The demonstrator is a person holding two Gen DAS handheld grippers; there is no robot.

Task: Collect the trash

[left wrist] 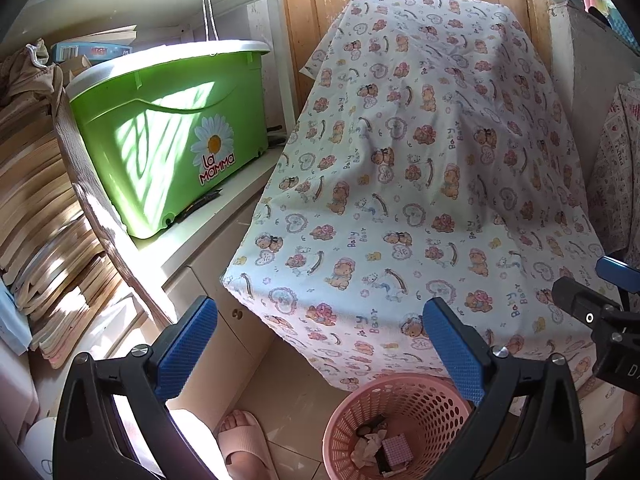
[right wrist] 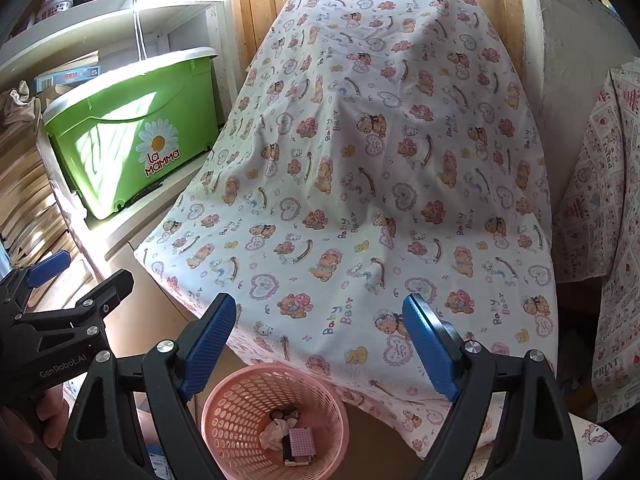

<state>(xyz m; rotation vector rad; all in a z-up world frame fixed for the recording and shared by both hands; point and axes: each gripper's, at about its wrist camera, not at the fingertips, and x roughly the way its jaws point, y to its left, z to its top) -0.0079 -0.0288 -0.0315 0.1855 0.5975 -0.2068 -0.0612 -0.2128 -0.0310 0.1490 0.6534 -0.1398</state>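
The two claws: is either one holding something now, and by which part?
Nothing is held. The left claw and the right claw both stand open, with only air between the pads, above the pink basket.

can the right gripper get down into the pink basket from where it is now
Probably yes. The right gripper is open and empty, and the basket sits just below it with its mouth uncovered. The cloth hangs behind the rim, not over it.

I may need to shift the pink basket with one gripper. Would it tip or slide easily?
The pink basket looks like thin perforated plastic, so probably light and slightly flexible. It holds only a few scraps, so a rim push might tip it; on the smooth floor a low push likely slides it.
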